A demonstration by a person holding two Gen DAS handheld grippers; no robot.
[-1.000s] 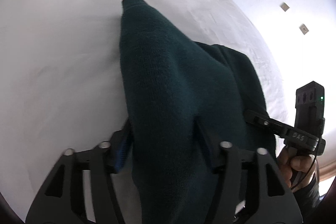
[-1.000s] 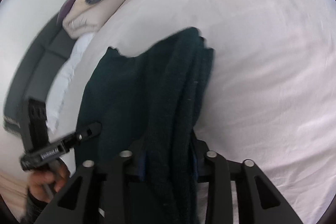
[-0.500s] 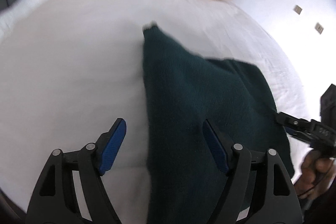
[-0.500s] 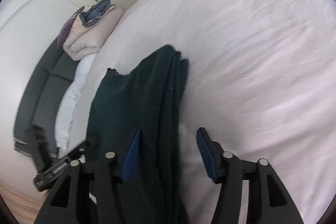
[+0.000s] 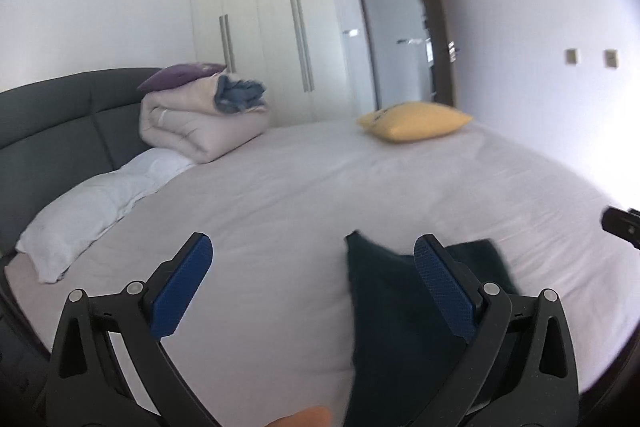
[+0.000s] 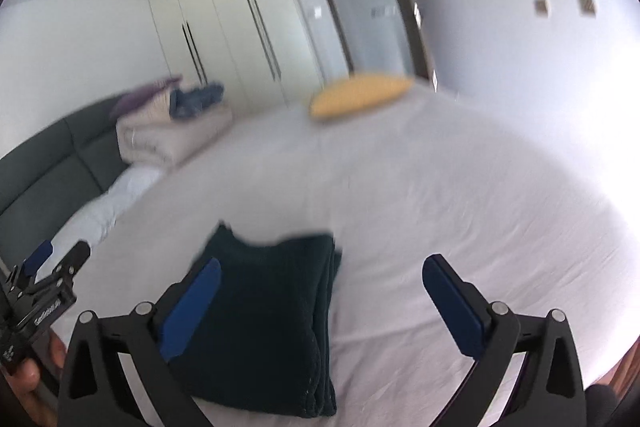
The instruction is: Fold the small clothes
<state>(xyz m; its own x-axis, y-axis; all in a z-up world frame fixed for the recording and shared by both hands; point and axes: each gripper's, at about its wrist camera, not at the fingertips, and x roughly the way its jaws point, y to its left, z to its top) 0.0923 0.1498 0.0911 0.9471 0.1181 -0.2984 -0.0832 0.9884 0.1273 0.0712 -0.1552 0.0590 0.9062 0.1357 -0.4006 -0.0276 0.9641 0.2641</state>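
A dark green knitted garment [image 6: 272, 319] lies folded flat on the white bed sheet [image 6: 440, 195]. In the left wrist view the garment [image 5: 392, 315] lies low right, partly behind my right finger. My left gripper [image 5: 316, 279] is open and empty, raised above the bed to the left of the garment. My right gripper [image 6: 320, 299] is open and empty, raised above the garment's right edge. The left gripper also shows in the right wrist view [image 6: 44, 283] at the far left, held by a hand.
A yellow pillow [image 5: 416, 121] lies at the far side of the bed. A folded beige duvet [image 5: 196, 123] with a purple cushion and blue clothes sits by the dark headboard [image 5: 52, 131]. A white pillow [image 5: 100, 203] lies at left. Wardrobe and door stand behind.
Both grippers opened and let go of the garment, then lifted and tilted up away from it. The garment now lies folded on the bed.
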